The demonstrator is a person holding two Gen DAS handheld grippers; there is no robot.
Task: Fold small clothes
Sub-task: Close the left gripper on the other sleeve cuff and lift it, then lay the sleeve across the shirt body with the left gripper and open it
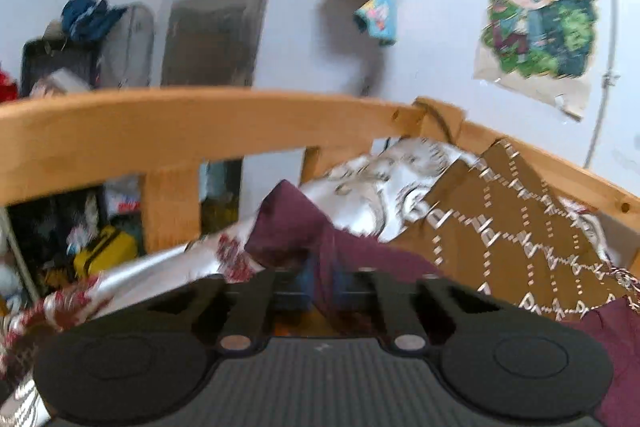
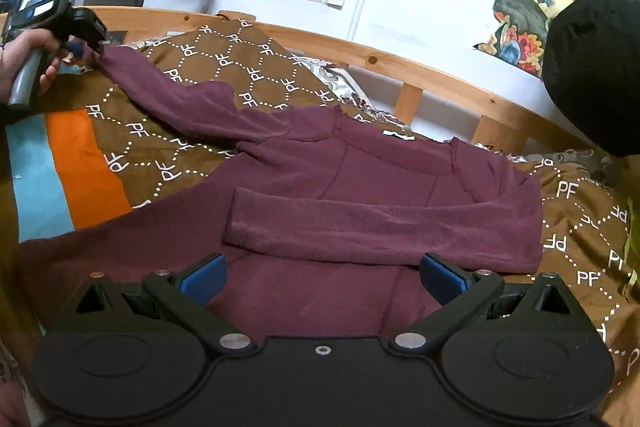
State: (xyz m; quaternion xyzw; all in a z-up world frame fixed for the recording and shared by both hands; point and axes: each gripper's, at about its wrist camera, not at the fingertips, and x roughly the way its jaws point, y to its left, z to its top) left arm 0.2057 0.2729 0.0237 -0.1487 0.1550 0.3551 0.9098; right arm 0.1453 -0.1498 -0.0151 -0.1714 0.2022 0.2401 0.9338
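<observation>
Your left gripper (image 1: pixel 322 289) is clamping the maroon sleeve (image 1: pixel 288 223) while your right gripper (image 2: pixel 322 277) is standing wide open.

In the left wrist view your left jaws are pressing together with a fold of the sleeve caught between the blue pads, the fabric bunching up just ahead of them. In the right wrist view your left hand (image 2: pixel 24 67) is wrapping around that gripper's grey handle at the far left, fingers curled under it, the tool tilting down toward the sleeve end. Your right gripper is pointing forward and slightly downward, its blue pads (image 2: pixel 204 277) spread far apart and gripping nothing.
</observation>
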